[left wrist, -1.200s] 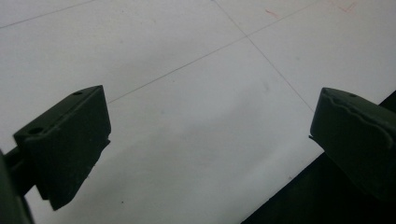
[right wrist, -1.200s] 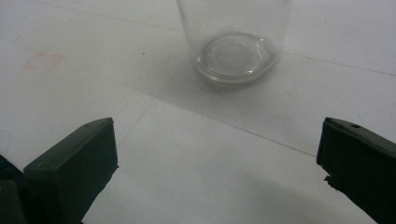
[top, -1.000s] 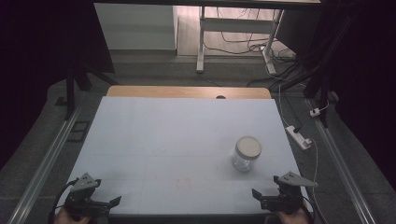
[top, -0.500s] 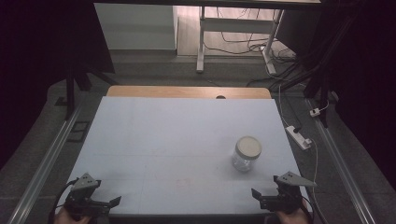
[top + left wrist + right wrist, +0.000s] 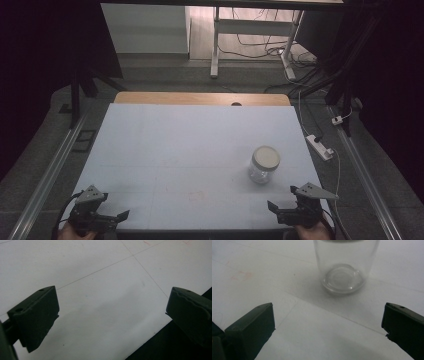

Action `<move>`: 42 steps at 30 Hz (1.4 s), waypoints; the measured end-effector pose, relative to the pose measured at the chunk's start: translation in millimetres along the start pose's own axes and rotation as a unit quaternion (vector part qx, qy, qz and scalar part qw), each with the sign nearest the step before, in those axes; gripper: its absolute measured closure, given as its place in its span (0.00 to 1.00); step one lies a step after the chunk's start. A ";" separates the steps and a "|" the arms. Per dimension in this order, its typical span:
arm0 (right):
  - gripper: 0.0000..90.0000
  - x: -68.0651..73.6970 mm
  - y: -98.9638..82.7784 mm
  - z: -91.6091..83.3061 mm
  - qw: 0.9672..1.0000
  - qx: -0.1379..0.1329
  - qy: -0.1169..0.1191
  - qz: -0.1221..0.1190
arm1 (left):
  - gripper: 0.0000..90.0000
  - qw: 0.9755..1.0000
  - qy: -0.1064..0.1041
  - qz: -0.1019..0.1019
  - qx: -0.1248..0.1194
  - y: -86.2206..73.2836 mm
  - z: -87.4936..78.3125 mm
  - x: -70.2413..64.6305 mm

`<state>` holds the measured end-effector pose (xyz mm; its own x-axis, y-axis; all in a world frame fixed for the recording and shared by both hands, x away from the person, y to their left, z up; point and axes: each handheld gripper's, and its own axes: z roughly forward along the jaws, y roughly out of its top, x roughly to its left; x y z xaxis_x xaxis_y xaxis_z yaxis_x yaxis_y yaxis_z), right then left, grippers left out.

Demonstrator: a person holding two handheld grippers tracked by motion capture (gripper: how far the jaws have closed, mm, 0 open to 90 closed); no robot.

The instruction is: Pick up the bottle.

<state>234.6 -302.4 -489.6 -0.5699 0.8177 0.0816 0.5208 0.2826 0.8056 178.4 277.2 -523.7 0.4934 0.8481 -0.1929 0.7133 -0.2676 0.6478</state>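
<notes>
Clear jar (image 5: 264, 165) stands upright on the table (image 5: 175, 150), ahead of the right gripper (image 5: 280, 214), apart from its wide jaws. Left gripper (image 5: 114, 219): jaws wide, empty.

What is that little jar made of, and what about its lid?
The jar looks like clear glass, maybe plastic: you see its moulded bottom and the table through the shiny wall. Its lid is a flat, matte, off-white disc, probably plastic or painted metal; I can't tell which.
</notes>
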 end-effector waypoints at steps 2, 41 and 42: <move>0.00 1.2 0.9 1.8 1.000 0.002 0.002 -0.004 | 0.00 1.000 -0.002 0.001 0.001 0.1 0.2 0.2; 0.00 -6.6 27.9 39.5 1.000 0.012 0.003 -0.011 | 0.00 1.000 -0.017 -0.004 -0.005 -0.3 -0.9 2.6; 0.00 -7.5 28.5 40.9 1.000 0.015 -0.001 -0.011 | 0.00 1.000 -0.019 -0.004 -0.005 -0.4 -1.1 2.9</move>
<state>279.7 -279.9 -491.2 -0.5803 0.8121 0.0617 0.5259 0.3158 0.7897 179.1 280.2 -523.7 0.5068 0.8318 -0.2265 0.7124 -0.2561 0.6534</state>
